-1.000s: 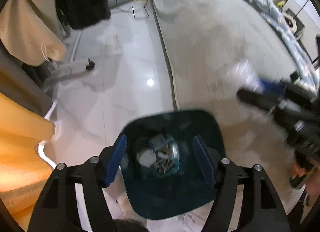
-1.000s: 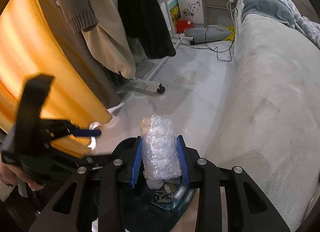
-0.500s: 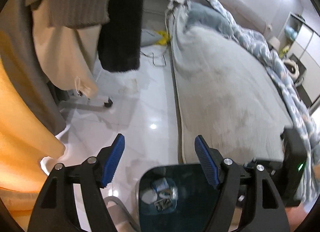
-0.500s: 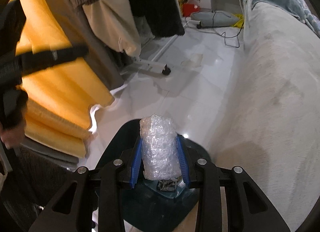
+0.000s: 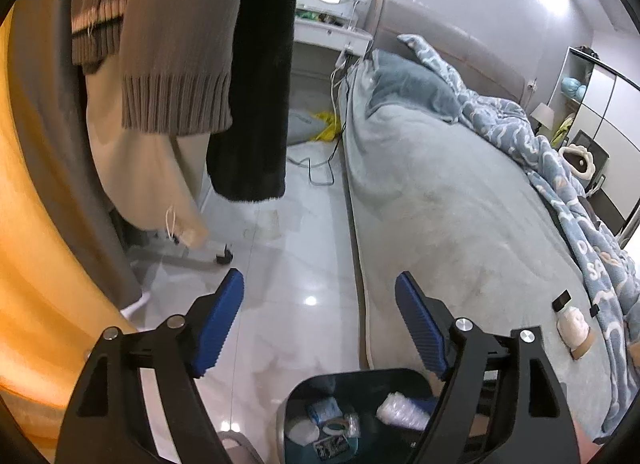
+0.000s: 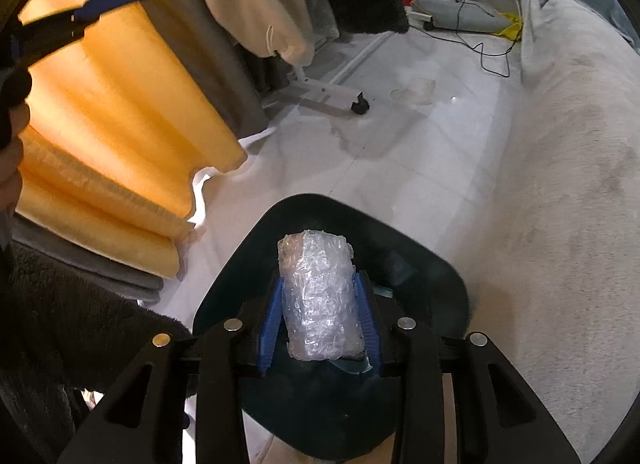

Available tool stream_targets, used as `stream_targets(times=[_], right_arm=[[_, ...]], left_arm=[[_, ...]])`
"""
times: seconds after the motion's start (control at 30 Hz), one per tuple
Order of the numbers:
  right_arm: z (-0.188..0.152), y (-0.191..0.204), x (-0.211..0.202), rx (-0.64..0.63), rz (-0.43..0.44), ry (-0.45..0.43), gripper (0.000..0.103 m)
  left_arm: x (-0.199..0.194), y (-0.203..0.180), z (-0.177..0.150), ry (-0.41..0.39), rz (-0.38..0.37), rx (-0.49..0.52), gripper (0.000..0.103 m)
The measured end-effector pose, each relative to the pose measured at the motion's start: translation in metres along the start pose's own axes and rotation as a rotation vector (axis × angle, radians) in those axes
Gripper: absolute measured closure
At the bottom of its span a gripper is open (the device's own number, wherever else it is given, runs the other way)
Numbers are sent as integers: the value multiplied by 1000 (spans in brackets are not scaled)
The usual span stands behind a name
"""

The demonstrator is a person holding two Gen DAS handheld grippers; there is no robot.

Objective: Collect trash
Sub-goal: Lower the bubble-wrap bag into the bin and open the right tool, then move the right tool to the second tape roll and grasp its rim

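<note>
Right gripper (image 6: 320,318): I've been easing my jaws apart; the bubble-wrap roll (image 6: 318,296) stands between the pads, low centre of frame.
Bin (image 6: 436,264): dark, directly under the roll.
Left gripper (image 5: 320,328): jaws wide apart, nothing between, just been opening.
Bed (image 5: 460,199): right, beyond.

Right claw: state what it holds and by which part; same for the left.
The right claw has a bubble-wrap roll between its pads, by its long sides, over the trash bin; its jaws have just been opening. The left claw holds nothing.
</note>
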State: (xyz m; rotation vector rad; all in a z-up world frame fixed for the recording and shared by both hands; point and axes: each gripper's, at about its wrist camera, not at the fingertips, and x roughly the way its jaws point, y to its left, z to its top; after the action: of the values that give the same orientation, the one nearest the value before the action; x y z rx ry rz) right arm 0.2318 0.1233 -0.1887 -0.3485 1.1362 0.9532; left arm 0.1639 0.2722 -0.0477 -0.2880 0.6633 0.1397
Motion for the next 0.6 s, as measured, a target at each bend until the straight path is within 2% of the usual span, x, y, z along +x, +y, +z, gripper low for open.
stream_targets(times=[0.03,0.1,0.33,0.6], right_arm=[[-1,2,1,-4,6,5,46],[-3,6,1,-14,12,8,32],[-3,17,-6,-41,19,-17,24],[-3,9,-35,-42,6,-101,23]], left_arm=[[-2,0,0,-7,-3,1,22],[-4,-2,2,-22,-12,-8,21],[-14,-10,9,-76,-35,-25,21],[-20,-28,17,-120,-49,-22,20]])
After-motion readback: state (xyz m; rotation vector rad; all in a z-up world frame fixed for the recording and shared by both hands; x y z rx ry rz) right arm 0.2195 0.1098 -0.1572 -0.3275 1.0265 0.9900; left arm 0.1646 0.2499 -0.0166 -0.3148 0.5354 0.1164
